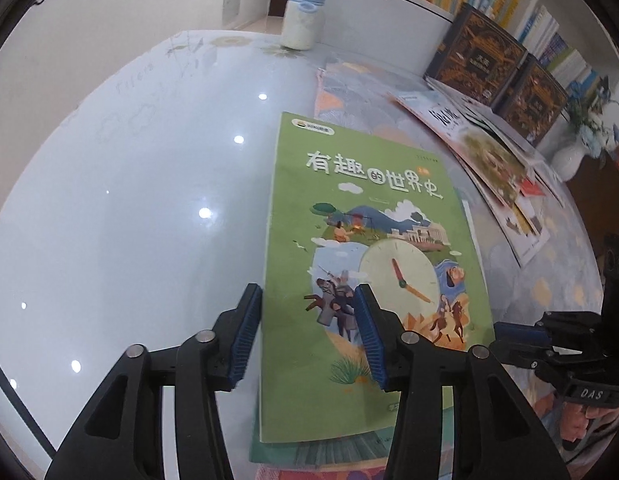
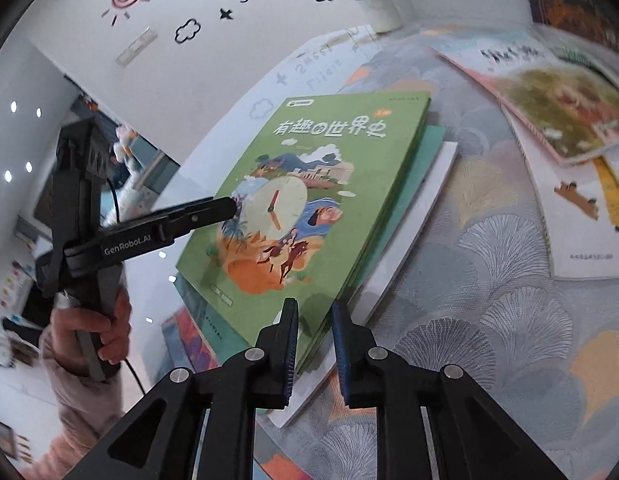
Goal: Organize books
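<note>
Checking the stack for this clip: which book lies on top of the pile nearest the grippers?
The green book with the clock on its cover; the teal and white books beneath show only their edges.

Top book [image 1: 373,216]: green cover, white title characters, pale clock face with red and orange hands, illustrated riders in brown and orange. Book beneath it [image 2: 423,160]: teal. Lowest book in that stack [image 2: 413,216]: white. Worktop [image 1: 129,200]: glossy pale grey-blue, with a mat [image 2: 489,320] in a grey fan-leaf pattern with yellow patches. Gripper pads [image 1: 245,332]: blue, on black arms. Boxed volumes [image 1: 473,56] by the far edge: dark with gold ornament. Bottle [image 1: 301,16]: white, light-blue lid.
</note>
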Tool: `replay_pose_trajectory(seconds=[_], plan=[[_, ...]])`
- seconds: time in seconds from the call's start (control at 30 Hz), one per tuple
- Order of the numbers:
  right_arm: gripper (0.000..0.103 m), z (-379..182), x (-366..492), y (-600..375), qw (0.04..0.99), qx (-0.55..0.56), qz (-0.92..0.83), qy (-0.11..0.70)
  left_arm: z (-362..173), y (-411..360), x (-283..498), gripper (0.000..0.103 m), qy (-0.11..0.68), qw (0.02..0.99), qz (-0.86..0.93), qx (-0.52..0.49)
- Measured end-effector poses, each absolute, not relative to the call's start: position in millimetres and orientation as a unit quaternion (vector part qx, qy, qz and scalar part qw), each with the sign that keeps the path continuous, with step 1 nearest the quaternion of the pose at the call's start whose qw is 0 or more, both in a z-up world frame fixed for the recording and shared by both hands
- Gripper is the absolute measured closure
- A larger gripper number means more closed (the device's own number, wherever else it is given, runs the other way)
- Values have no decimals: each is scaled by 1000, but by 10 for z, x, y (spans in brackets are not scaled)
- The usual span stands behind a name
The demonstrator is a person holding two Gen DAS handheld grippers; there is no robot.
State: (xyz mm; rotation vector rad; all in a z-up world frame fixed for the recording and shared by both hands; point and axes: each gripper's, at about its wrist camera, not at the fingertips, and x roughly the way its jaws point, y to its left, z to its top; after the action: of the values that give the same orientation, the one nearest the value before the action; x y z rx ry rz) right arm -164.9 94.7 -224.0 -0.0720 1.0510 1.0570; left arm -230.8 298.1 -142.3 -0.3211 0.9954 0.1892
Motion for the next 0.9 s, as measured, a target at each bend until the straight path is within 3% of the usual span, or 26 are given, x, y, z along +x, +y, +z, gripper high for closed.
replay_pose_trajectory(seconds=[0.33, 0.57, 0.73, 0.9], plan=[[83, -2213, -1861, 1007, 725, -80, 492, 476, -1414, 2870, -2468, 57, 485, 860, 90, -128], [82, -2244, -1678, 915, 717, -44, 496, 487, -1401, 2915, -2513, 54, 471, 864, 98, -147], [67, -2210, -1627, 757, 725, -35, 493, 480, -1222, 2818, -2435, 54, 453, 875, 114, -128], [67, -2138, -1526, 490, 735, -13, 485, 473, -1077, 2578, -2297, 53, 439, 884, 90, -132]])
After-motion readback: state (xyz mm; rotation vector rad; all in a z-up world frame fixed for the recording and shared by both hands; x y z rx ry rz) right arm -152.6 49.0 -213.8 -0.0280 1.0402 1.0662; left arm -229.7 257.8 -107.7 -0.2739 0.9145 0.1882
